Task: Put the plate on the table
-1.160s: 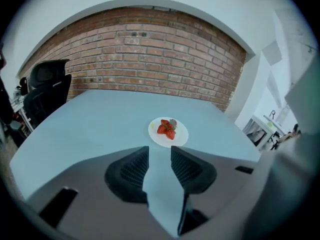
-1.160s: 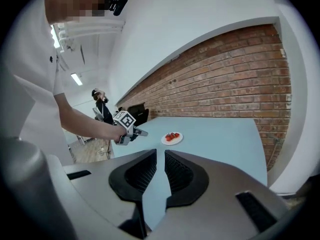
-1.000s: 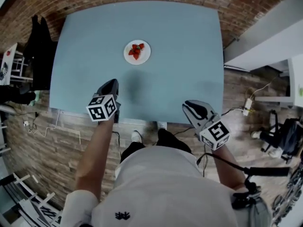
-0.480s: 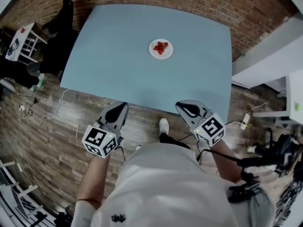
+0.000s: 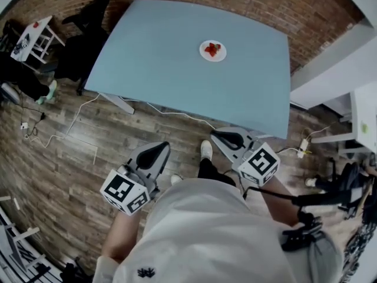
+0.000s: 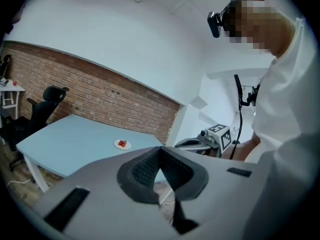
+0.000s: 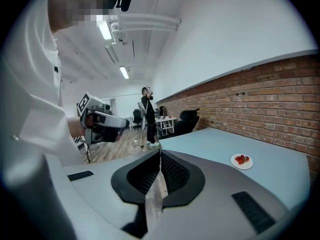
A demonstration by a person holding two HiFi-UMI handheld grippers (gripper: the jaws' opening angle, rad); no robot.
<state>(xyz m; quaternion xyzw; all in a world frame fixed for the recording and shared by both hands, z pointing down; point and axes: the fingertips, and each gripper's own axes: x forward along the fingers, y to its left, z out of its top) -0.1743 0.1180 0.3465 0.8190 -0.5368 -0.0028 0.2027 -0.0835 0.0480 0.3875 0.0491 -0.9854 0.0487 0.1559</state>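
Plate: the plate (image 5: 212,50) rests on the table (image 5: 165,58), at about 1 o'clock from the table's middle in the head view.
Load: red fruit (image 5: 212,48) on it, probably strawberries, though small in every view.
Task state: the plate already lies as the task wants.
Left gripper (image 5: 156,151): jaws together, nothing between them.
Right gripper (image 5: 222,137): jaws together, empty.
Bearing: both are well apart from the plate, off the table's near edge. It lies at 1 o'clock from the left and 12 o'clock from the right, which is nearer.
Axis: round, no long axis.
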